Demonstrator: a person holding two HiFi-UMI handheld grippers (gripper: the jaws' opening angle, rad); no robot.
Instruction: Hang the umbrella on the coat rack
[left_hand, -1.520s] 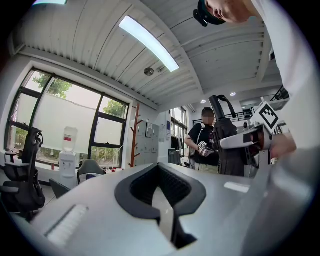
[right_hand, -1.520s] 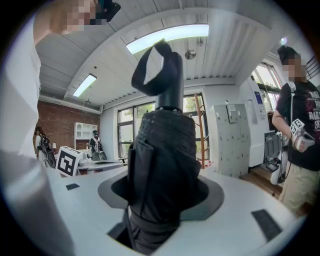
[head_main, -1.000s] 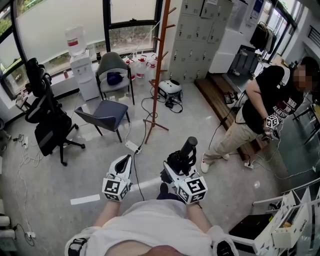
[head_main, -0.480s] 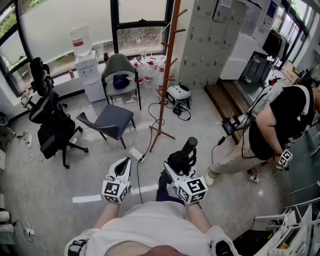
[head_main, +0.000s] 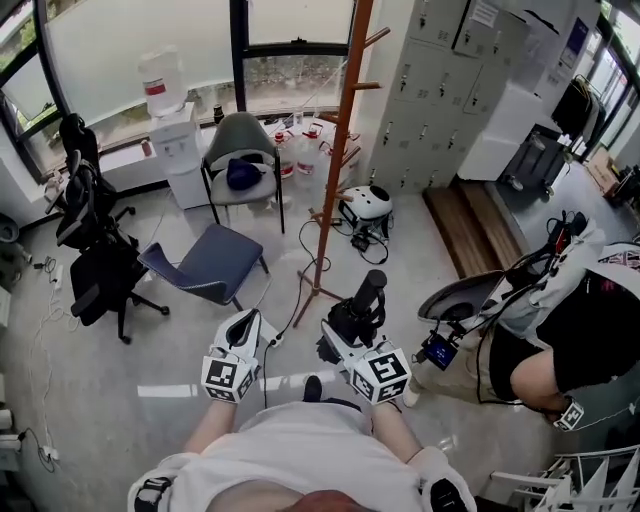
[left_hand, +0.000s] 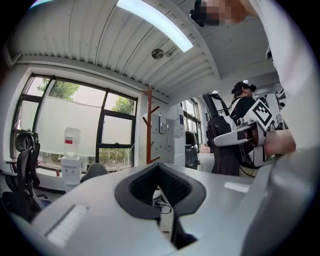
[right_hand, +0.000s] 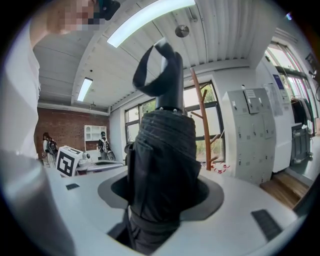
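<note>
The brown wooden coat rack (head_main: 341, 150) stands on the floor ahead of me, its pegs bare. It also shows in the left gripper view (left_hand: 149, 125) and behind the umbrella in the right gripper view (right_hand: 204, 120). My right gripper (head_main: 345, 325) is shut on a folded black umbrella (head_main: 362, 300), held level and short of the rack's foot. Between the jaws the umbrella (right_hand: 162, 170) stands upright, its handle and strap loop at the top. My left gripper (head_main: 245, 322) is beside it on the left, shut on nothing (left_hand: 161, 187).
A blue chair (head_main: 205, 265) lies tilted left of the rack's base. Behind it stand a grey chair (head_main: 240, 150) and a water dispenser (head_main: 170, 130). A black office chair (head_main: 85, 240) is far left. Cables cross the floor. Another person (head_main: 560, 320) bends at the right; lockers (head_main: 450, 90) are behind.
Both grippers and the umbrella have been carried toward the coat rack, which now looks closer and larger. The person at the right has bent down and shifted toward the right edge.
</note>
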